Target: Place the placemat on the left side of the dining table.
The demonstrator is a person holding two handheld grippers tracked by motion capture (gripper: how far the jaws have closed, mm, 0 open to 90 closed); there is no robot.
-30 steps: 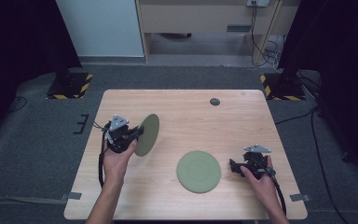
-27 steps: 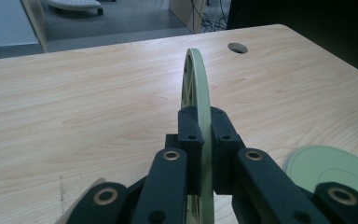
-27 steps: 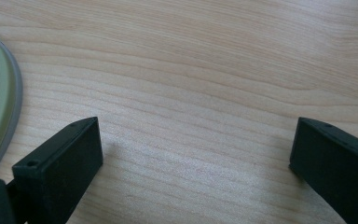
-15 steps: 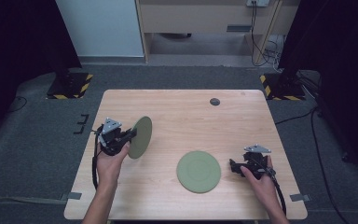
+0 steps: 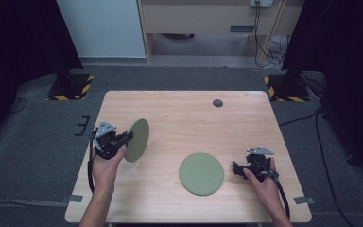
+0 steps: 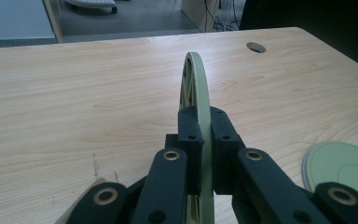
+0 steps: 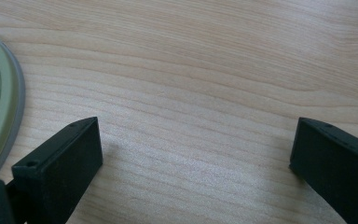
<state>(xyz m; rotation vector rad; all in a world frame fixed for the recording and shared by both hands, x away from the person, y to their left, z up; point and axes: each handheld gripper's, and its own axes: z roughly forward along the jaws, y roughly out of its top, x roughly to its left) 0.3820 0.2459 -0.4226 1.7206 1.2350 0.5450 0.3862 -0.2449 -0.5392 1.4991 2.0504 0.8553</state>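
Left gripper (image 5: 128, 136) jaws clenched on the rim of a green plate (image 5: 137, 140), held on edge above the surface's left side. Right gripper (image 7: 193, 154) jaws released beside the flat plate (image 5: 201, 173); lower the held one level before letting go.

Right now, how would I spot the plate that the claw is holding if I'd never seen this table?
Find the wooden table and look at its left side, where the left claw is shut on a green plate. That plate stands on edge, up off the wood. The other green plate lies flat near the right claw, so the upright one is yours.
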